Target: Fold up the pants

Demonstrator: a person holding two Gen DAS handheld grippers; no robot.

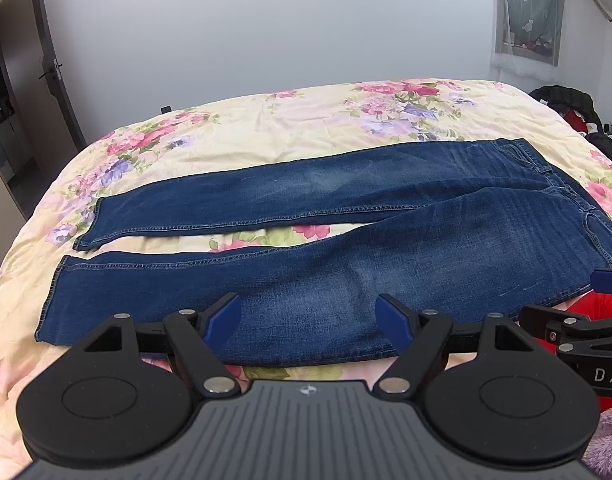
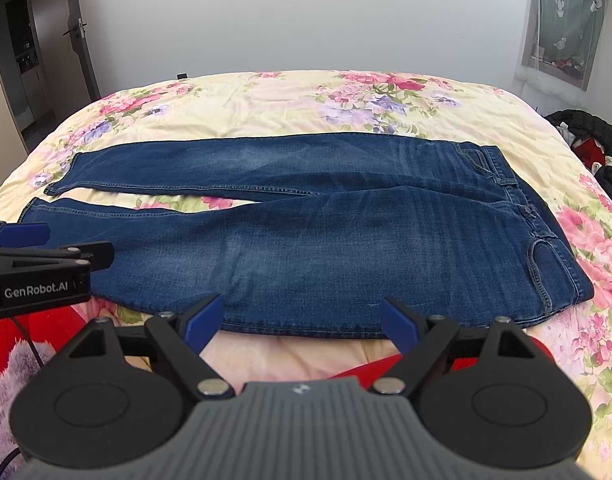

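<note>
A pair of blue jeans lies flat and unfolded across a bed covered by a cream bedspread printed with pink and purple flowers. The waistband points to the right, the two legs run to the left, and a narrow wedge of bedspread shows between them.

The left gripper hangs at the near edge of the bed, its blue-tipped fingers spread wide over the near leg, holding nothing. The right gripper is just beside it, likewise spread wide and holding nothing, poised at the near hem of the seat and thigh. Each gripper appears at the edge of the other's view, the left one bearing a white "GenRobot.AI" label.

Red fabric and a fuzzy purple cloth show below the grippers at the bed's near side. Behind the bed stands a plain white wall, with a dark door at the left and a curtained window at the right. A heap of black clothing sits off the bed's far right corner.
</note>
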